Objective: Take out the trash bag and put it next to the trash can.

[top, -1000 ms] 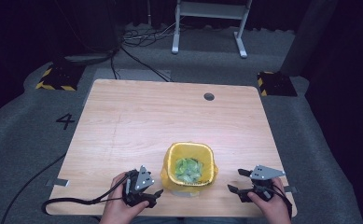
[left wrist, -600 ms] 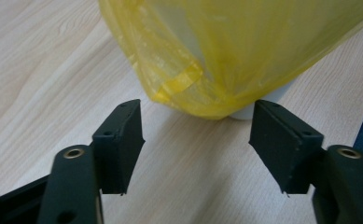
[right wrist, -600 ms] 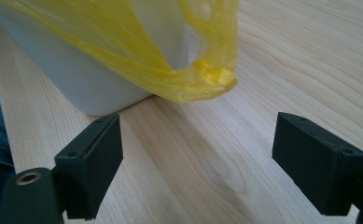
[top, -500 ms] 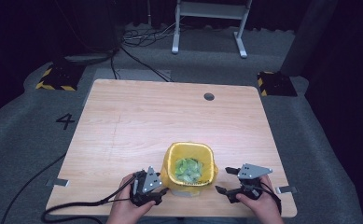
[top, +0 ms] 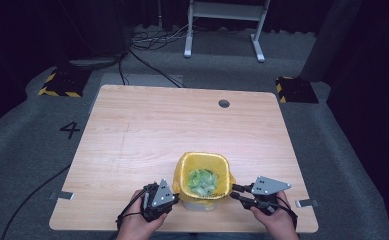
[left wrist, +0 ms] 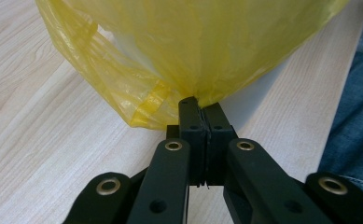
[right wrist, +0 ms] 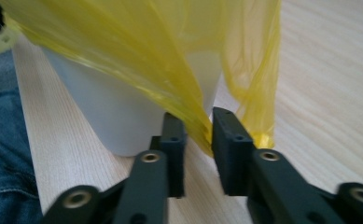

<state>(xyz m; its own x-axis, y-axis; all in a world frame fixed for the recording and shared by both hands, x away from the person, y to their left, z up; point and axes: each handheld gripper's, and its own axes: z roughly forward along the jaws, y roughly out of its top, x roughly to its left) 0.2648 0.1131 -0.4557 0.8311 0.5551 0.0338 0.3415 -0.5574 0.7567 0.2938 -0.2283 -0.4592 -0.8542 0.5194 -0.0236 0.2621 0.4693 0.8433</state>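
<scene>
From above your side, you look forward and down over the whole wooden table (top: 147,135) to the floor beyond. Each gripper view sits low at table height, looking along its jaws, very close to the yellow bag (left wrist: 207,42) (right wrist: 137,51) (top: 204,160), from opposite sides. All three views share that bag and the tabletop.

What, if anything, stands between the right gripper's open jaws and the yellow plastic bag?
Nothing visible does. The right gripper is open, and a fold of the yellow plastic bag hanging over the white bin already lies between its jaws.
</scene>
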